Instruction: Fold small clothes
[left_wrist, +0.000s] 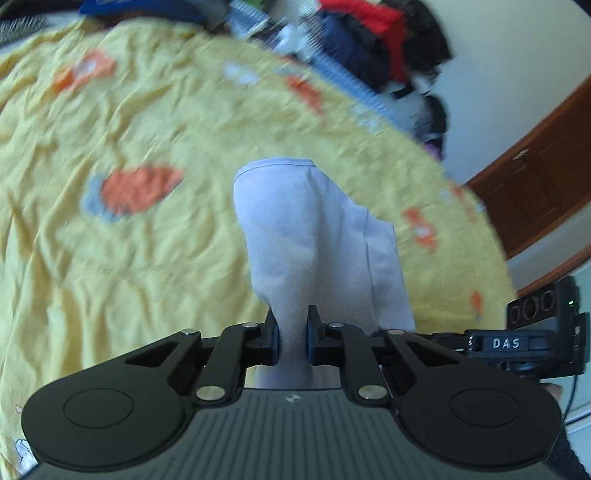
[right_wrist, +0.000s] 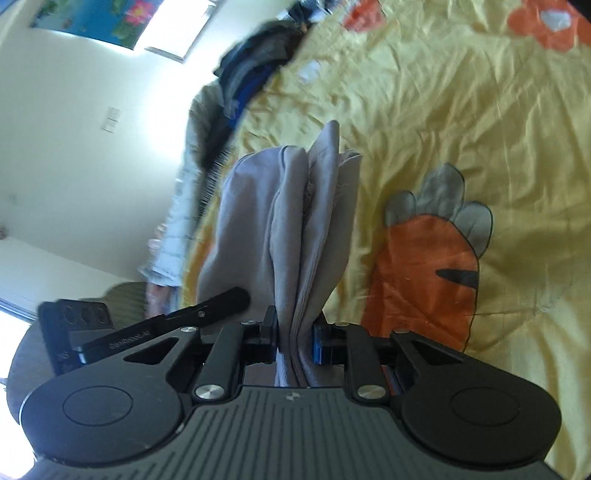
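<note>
Pale lilac-grey soft knit garment (left_wrist: 314, 236), small, held up off the bed. In the left wrist view it sits centre frame, smooth, one stitched hem curving across its top edge, a seam running down its right side, cloth narrowing to a bunch at the bottom. Left gripper (left_wrist: 293, 332) has its black fingers (left_wrist: 271, 334) narrow, pinched on that bunch.

In the right wrist view the same garment (right_wrist: 284, 229) stands centre frame in several vertical folds, layered edges showing at the top, slightly greyer in this light. Right gripper (right_wrist: 294, 338) fingers (right_wrist: 269, 338) narrow too, clamped on the gathered layers at the bottom; a blue pad shows on the right-hand finger.

Under both: wrinkled yellow bedspread with orange carrot prints (left_wrist: 129, 258), wide bare area left and lower left of the left view, and right half of the right view (right_wrist: 461, 129). Bedspread edge curves from upper centre down to right in the left view; beyond it a blurred pile of dark, red and blue clothes (left_wrist: 373, 48) at top, white wall and brown wooden trim (left_wrist: 535, 192) at right. In the right view the edge runs down left of centre, another dark clothes heap (right_wrist: 255, 70) at top centre, cream wall (right_wrist: 74, 147) at left. Other gripper's black body shows at lower right of the left view and lower left of the right view.
</note>
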